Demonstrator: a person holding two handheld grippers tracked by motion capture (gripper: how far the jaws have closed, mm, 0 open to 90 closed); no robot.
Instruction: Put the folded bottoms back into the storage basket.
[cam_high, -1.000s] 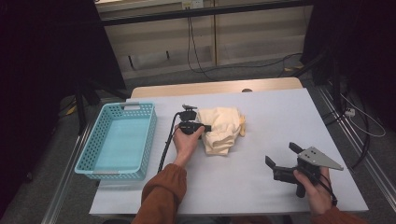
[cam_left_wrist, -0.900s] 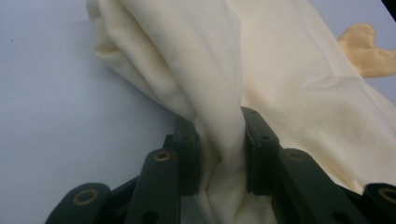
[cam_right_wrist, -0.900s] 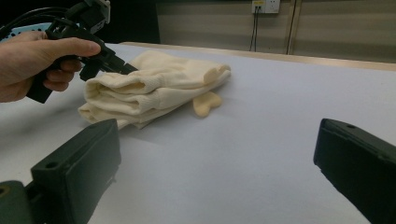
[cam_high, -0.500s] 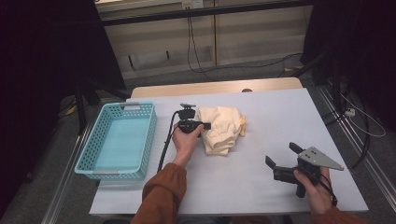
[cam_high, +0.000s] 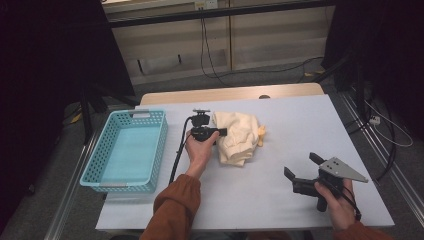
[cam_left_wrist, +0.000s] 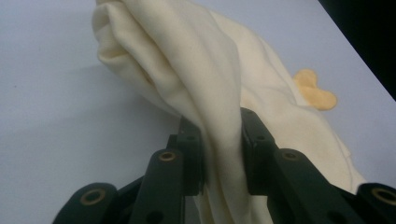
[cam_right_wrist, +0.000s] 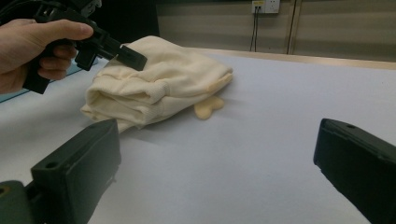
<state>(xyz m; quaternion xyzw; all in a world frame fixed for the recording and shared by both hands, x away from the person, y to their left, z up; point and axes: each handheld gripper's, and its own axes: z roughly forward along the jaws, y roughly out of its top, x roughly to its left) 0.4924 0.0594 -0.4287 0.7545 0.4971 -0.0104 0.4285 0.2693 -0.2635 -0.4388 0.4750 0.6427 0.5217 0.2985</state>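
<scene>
A folded cream garment (cam_high: 240, 137) lies mid-table, with a small yellow patch (cam_high: 261, 134) at its right edge. My left gripper (cam_high: 221, 132) reaches in from the garment's left side and is shut on a raised fold of it. In the left gripper view the fabric (cam_left_wrist: 196, 60) is pinched between the two black jaws of that gripper (cam_left_wrist: 218, 128). My right gripper (cam_high: 302, 165) is held low at the front right, open and empty, well apart from the garment. In the right gripper view its jaws (cam_right_wrist: 217, 158) frame the garment (cam_right_wrist: 163, 84) and the left gripper (cam_right_wrist: 133, 58).
A teal plastic basket (cam_high: 95, 165) with nothing visible inside stands at the table's left edge. The white table top (cam_high: 300, 120) spreads bare right of the garment. Cables and dark stands line the floor beyond the far edge.
</scene>
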